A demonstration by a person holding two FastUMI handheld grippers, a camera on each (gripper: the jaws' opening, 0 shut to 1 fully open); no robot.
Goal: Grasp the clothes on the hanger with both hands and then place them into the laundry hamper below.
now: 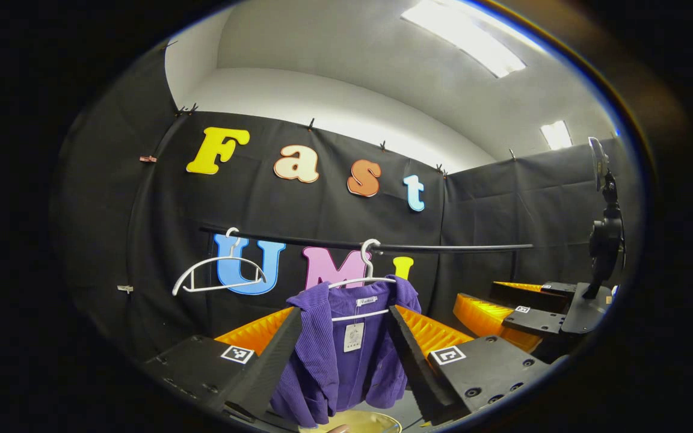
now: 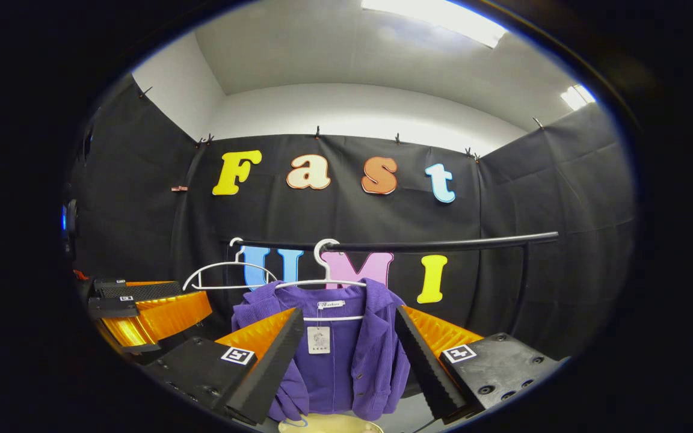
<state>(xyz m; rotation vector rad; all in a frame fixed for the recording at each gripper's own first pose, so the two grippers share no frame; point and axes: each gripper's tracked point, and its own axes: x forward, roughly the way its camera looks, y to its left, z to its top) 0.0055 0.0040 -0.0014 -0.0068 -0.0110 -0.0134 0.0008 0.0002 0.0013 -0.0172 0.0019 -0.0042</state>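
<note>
Both pairs of fingers sit closest to the lenses, spread wide, nothing pinched. In the left gripper view, the left gripper (image 1: 340, 355) is framed around the purple garment (image 1: 346, 355); fabric is seen between the fingers but apart from them, so no contact is judged yet. In the right gripper view, the right gripper (image 2: 346, 361) is likewise held apart around the same purple garment (image 2: 340, 355), its jaws untouched by cloth.

Garment is hung on a white hanger (image 1: 363, 281), hooked over the black rail (image 1: 443, 247); collar up, paper tag (image 1: 353, 337) dangling at the chest. A second, bare hanger (image 1: 217, 273) is hooked further along the rail, away from the right gripper's side.

Hamper: a pale yellowish rim (image 1: 358, 421) is glimpsed directly under the garment's hem, also seen in the right gripper view (image 2: 328, 426). Taken to be the laundry hamper, placed there so a released garment drops straight in. Little of it is shown.

The other gripper (image 1: 515, 307) is seen off to the side in the left gripper view, and likewise (image 2: 136, 307) in the right gripper view, so both are held side by side, facing the garment at chest level.

Stage judged: pre-grasp, approach only. Wide openings suit bunched knit fabric. Risk: the hanger may be dragged along if only one shoulder is pulled.
</note>
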